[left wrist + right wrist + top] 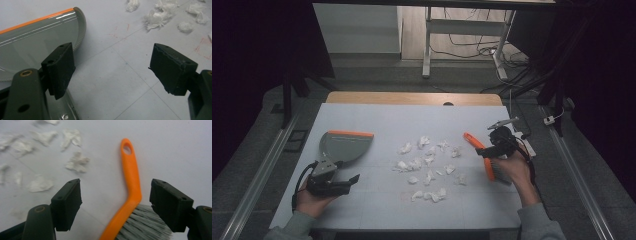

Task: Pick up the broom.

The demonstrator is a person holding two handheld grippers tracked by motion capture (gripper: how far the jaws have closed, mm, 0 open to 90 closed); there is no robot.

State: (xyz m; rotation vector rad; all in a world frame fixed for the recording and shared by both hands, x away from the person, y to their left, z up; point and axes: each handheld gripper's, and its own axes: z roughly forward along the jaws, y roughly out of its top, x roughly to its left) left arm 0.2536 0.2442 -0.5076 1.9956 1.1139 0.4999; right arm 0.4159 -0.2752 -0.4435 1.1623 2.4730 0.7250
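Note:
A grey dustpan [343,145] with an orange lip lies at the left of the white table cover. My left gripper [346,172] stands open just in front of it. In the left gripper view the dustpan [37,42] lies under the left jaw, and nothing is between the jaws of the left gripper [115,67]. An orange brush [482,155] with grey bristles lies at the right. My right gripper [492,152] hovers open over it. In the right gripper view the brush [130,182] lies between the wide jaws of the right gripper [116,195], and neither pad presses on the handle. Several white paper scraps [427,162] are scattered in the middle.
The white cover [377,117] lies on a wooden table whose far edge [412,97] shows at the back. Beyond it stand desk legs [427,45] and floor cables [492,50]. More scraps [157,16] lie ahead of the left gripper, and others [77,162] left of the brush.

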